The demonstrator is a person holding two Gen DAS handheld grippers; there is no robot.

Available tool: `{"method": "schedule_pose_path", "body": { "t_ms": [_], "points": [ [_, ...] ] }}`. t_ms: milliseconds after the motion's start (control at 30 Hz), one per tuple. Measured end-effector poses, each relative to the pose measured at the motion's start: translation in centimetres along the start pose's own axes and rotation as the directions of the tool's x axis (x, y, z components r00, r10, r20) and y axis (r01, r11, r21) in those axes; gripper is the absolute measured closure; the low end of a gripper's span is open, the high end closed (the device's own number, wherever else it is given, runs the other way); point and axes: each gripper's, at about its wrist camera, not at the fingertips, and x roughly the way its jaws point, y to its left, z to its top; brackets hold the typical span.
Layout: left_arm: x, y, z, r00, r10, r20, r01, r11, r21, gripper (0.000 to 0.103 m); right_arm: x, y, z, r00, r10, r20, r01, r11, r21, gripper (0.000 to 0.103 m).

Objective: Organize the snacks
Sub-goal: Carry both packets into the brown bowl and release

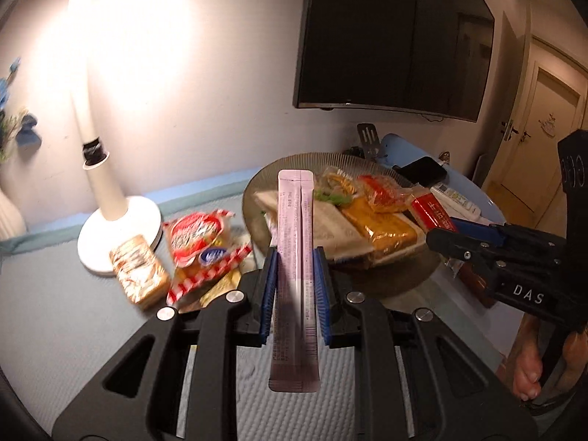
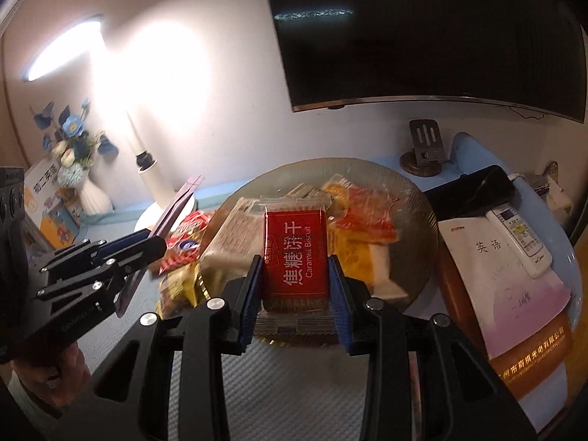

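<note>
- Left gripper (image 1: 295, 275): blue pads clamped on a long pale pink stick sachet (image 1: 295, 257), held upright between them. Its print is too small and blurred to read.
- Right gripper (image 2: 296, 286): pads closed on a red caramel biscuit packet (image 2: 295, 261), held over the near rim of the glass plate (image 2: 415, 198). The label reads "Caramel Biscuit".
- Glass plate: holds a heap of wrapped snacks, among them an orange packet (image 1: 382, 228), a red-orange packet (image 2: 364, 217) and a pale flat packet (image 1: 330, 228). The held items hide part of the heap in both views; no count is possible.
- Off the plate, beside the lamp base (image 1: 110, 235): a red-and-white striped packet (image 1: 200, 242) and a foil-wrapped brownish packet (image 1: 137, 272), both blurred. Further wrappers beneath them cannot be made out.
- Right of the plate: a white remote control (image 2: 518, 235), a dark phone (image 2: 474, 191) and a white booklet (image 2: 488, 257), partly overlapping.
- A wall-mounted television (image 2: 422, 36) is cut off at the frame edge.
- A person's hand (image 1: 529, 360) is only partly visible behind the right gripper's handle.
</note>
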Motion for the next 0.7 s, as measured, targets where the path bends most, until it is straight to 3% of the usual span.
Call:
{"method": "schedule_pose_path", "body": {
  "t_ms": [167, 233, 300, 400, 467, 700],
  "points": [
    [3.9, -2.0, 4.5, 0.999, -0.042, 0.019, 0.041, 0.999, 0.002, 0.084, 1.8, -2.3, 3.3, 1.000, -0.001, 0.013, 0.001, 0.998, 0.062, 0.069],
    [5.1, -2.2, 6.0, 0.998, -0.057, 0.029, 0.057, 0.998, -0.014, 0.083, 2.6, -2.5, 4.1, 1.000, 0.008, 0.014, -0.008, 0.998, 0.057, 0.060],
    [6.2, -1.9, 6.9, 0.998, -0.064, 0.021, 0.065, 0.998, -0.024, 0.077, 3.4, -2.3, 4.1, 1.000, 0.005, -0.021, -0.004, 0.999, 0.050, 0.058],
    [6.9, -0.6, 6.9, 0.998, -0.069, -0.014, 0.068, 0.996, -0.055, 0.076, 3.4, -2.8, 3.1, 0.999, 0.016, -0.037, -0.014, 0.998, 0.065, 0.058],
    [6.4, 0.9, 6.2, 0.996, -0.091, -0.016, 0.089, 0.992, -0.086, 0.059, 3.3, -3.3, 2.3, 0.999, 0.016, -0.050, -0.012, 0.996, 0.086, 0.058],
    [1.3, 6.9, 3.6, 1.000, 0.013, 0.010, -0.011, 0.986, -0.165, 0.058, 1.7, -0.8, 1.0, 0.994, 0.087, -0.060, -0.080, 0.991, 0.104, 0.058]
  ]
}}
